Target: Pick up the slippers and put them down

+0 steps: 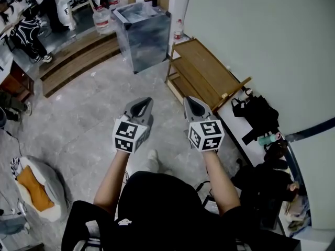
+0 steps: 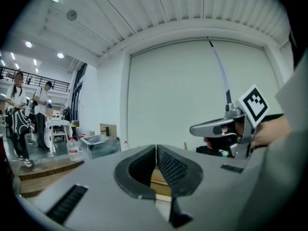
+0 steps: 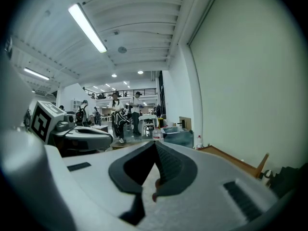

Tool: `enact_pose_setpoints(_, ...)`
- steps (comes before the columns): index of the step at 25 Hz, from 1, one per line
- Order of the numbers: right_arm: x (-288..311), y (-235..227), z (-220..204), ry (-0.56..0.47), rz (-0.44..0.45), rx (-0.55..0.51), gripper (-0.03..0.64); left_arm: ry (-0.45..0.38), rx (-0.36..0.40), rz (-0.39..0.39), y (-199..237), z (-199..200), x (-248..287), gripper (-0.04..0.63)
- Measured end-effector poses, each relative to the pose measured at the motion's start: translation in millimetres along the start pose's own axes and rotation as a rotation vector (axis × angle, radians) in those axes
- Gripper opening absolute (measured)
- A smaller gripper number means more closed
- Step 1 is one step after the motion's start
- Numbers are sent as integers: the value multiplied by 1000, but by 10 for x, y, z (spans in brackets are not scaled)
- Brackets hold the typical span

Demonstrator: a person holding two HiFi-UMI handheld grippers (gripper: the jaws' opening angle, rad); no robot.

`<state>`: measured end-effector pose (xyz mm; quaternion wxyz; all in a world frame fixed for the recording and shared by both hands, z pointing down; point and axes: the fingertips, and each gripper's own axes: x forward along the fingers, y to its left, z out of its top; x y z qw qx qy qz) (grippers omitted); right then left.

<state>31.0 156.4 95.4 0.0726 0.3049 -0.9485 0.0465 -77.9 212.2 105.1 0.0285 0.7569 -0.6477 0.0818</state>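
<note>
No slippers show in any view. In the head view both grippers are held up side by side over the grey stone floor. My left gripper is shut, its jaws meeting at the tip with nothing between them. My right gripper is likewise shut and empty. Each gripper view shows the other gripper alongside: the right gripper and the left gripper. Both point towards a low wooden rack against the pale wall.
A metal box stands beyond the rack, with a water bottle and wooden steps to its left. Black bags lie at the right by the wall. A white and orange cushion sits at bottom left. People stand far left.
</note>
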Motion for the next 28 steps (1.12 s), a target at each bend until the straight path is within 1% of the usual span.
enact_pose_setpoints(5,-1,-21,15,-8,2,-1,-2,-8,10,-2,-33,32,21,9)
enact_pose_setpoints(14,58,-6,11,-10,13,-13,-2,-19,2,-5,-41,98,91,9)
enact_pose_setpoints(28,44,-13,18,-6,19,-34,-2,-13,1,-3,-57,51,82,9)
